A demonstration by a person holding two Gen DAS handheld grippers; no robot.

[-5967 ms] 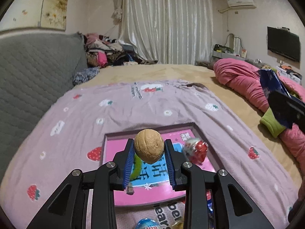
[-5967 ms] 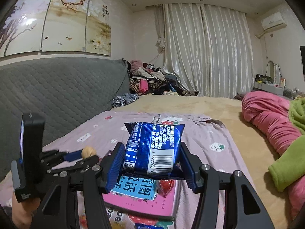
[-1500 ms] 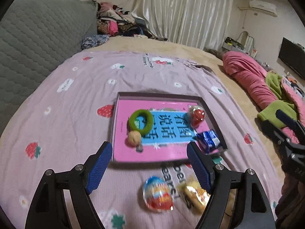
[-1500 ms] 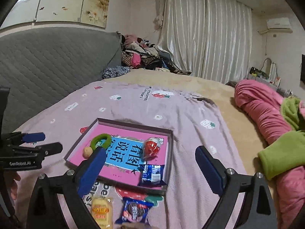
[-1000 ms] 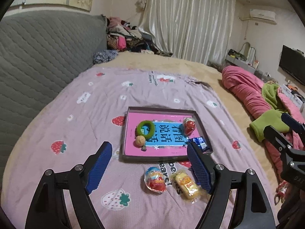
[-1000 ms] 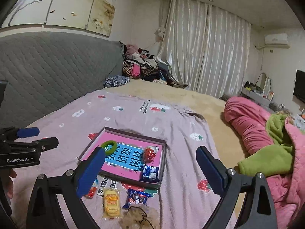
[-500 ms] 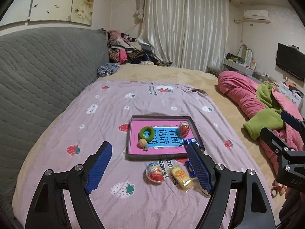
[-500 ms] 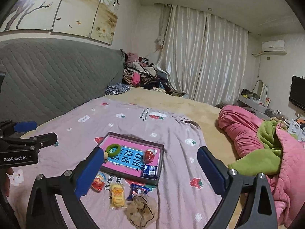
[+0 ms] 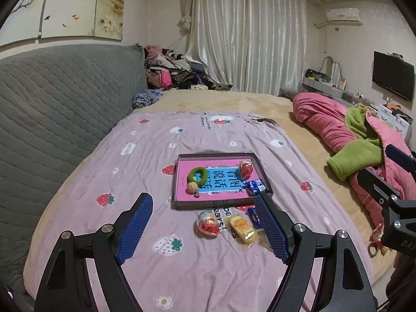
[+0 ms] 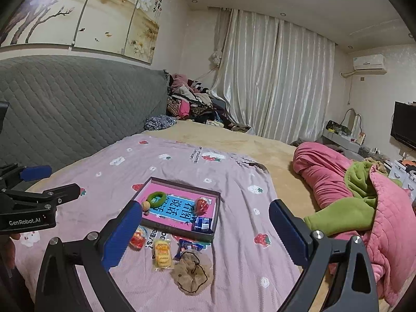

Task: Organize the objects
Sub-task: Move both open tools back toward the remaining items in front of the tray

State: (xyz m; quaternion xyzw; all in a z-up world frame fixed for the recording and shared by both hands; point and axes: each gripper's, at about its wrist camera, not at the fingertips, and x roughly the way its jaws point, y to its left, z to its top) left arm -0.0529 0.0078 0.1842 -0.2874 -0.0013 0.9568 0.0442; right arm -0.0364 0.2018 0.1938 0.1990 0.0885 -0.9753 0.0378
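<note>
Pulled back and up from the bed since half a second ago, so tray and snacks now sit smaller and farther off in both views. Six seconds ago held a walnut in the left tongs (image 9: 205,227) and a blue snack packet in the right tongs (image 10: 205,230); now both spread wide, gripping nothing.

Dark-rimmed tray (image 9: 217,203) (image 10: 179,230) lying flat on the pink strawberry blanket (image 9: 145,161) (image 10: 234,260), with a pink book (image 9: 182,179) (image 10: 156,189) inside it. Resting on the book: green ring (image 9: 197,174) (image 10: 156,198), walnut (image 9: 192,187) (image 10: 146,205) touching the ring's near edge, red capsule (image 9: 246,168) (image 10: 201,205) at the far right corner, blue snack packet (image 9: 255,187) (image 10: 202,224) at the near right corner.

On the blanket just in front of the tray: egg-shaped candy (image 9: 207,224) (image 10: 137,236), yellow packet (image 9: 241,228) (image 10: 162,256) beside it, another blue wrapper (image 10: 188,248) next along, partly hidden behind the left tongs' right finger in the left view. Brown hair net (image 10: 191,270) nearest the right camera, touching that wrapper.

Pink quilt (image 9: 325,119) (image 10: 325,171) and green fleece (image 9: 356,157) (image 10: 340,217) heaped well off to the right.
</note>
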